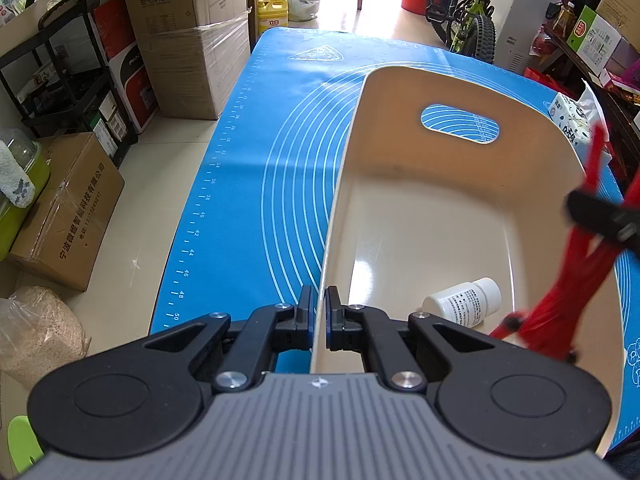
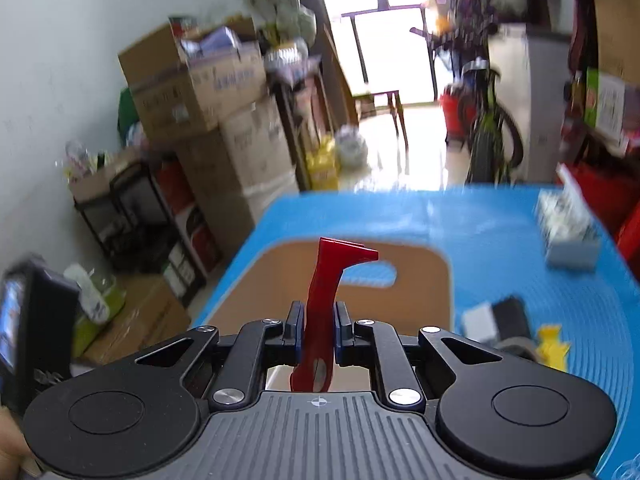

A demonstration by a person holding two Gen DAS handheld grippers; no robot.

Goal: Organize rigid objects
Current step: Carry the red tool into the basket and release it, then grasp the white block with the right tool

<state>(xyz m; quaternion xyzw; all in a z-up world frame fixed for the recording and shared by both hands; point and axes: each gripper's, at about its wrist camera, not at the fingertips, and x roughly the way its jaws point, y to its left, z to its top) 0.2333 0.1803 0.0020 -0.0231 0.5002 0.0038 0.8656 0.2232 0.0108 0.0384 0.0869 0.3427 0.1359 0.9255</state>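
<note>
A beige plastic bin (image 1: 400,184) with a handle slot stands on the blue mat (image 1: 248,152). My left gripper (image 1: 319,304) is shut on the bin's near left wall. A white pill bottle (image 1: 464,302) lies on its side inside the bin. My right gripper (image 2: 318,316) is shut on a red plastic tool (image 2: 324,280) and holds it above the bin (image 2: 280,280). In the left wrist view the red tool (image 1: 560,280) and right fingers (image 1: 600,220) show blurred over the bin's right side.
On the mat right of the bin lie a white and black object (image 2: 496,316), a yellow piece (image 2: 554,344) and a tissue pack (image 2: 568,232). Cardboard boxes (image 1: 192,40) and a black shelf (image 1: 68,80) stand left of the table. A bicycle (image 1: 464,12) stands beyond.
</note>
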